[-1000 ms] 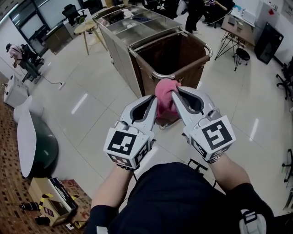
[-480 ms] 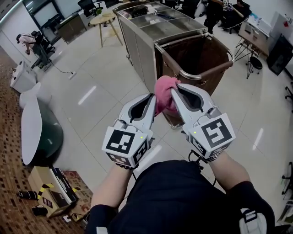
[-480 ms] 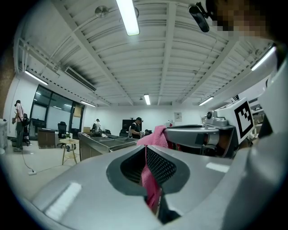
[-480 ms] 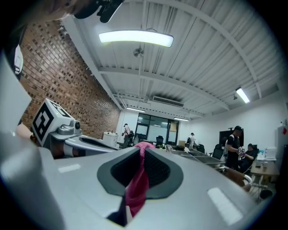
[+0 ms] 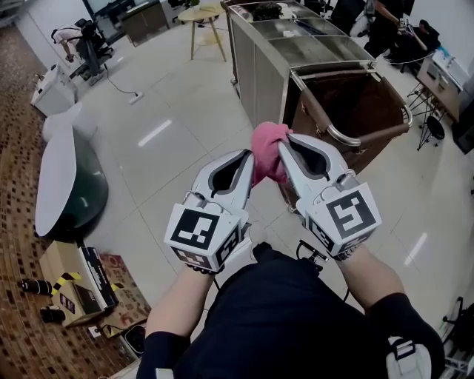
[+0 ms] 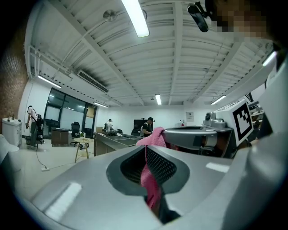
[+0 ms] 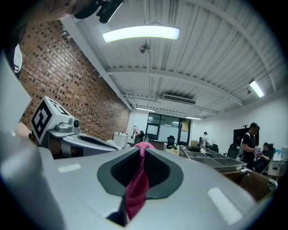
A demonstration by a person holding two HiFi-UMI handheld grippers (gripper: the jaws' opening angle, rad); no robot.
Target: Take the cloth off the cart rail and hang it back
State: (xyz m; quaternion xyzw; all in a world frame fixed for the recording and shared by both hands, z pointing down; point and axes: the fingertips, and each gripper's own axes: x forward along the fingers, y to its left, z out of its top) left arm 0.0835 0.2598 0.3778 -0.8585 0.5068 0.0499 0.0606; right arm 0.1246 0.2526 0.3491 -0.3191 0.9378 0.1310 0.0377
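Note:
A pink cloth (image 5: pixel 268 152) is bunched up in the air between my two grippers, in front of me over the floor. My left gripper (image 5: pixel 248 157) is shut on its left side, and pink fabric (image 6: pixel 152 183) runs down between the jaws. My right gripper (image 5: pixel 283 143) is shut on its right side, with the cloth (image 7: pixel 137 185) pinched the same way. The cart's metal rail (image 5: pixel 354 138) curves along the near end of the brown bag, a little beyond the cloth and to its right. The cloth is not touching the rail.
The steel cart (image 5: pixel 296 52) with its brown laundry bag (image 5: pixel 348 104) stands ahead at right. A white-and-dark rounded object (image 5: pixel 63 185) lies at left, with boxes (image 5: pixel 74 285) on the brick-pattern floor. A stool (image 5: pixel 201 18), desks and people are farther off.
Both grippers keep the cloth between them in the same pose. The cart has shifted to the right and farther away in the head view, and the cloth hangs clear of the rail.

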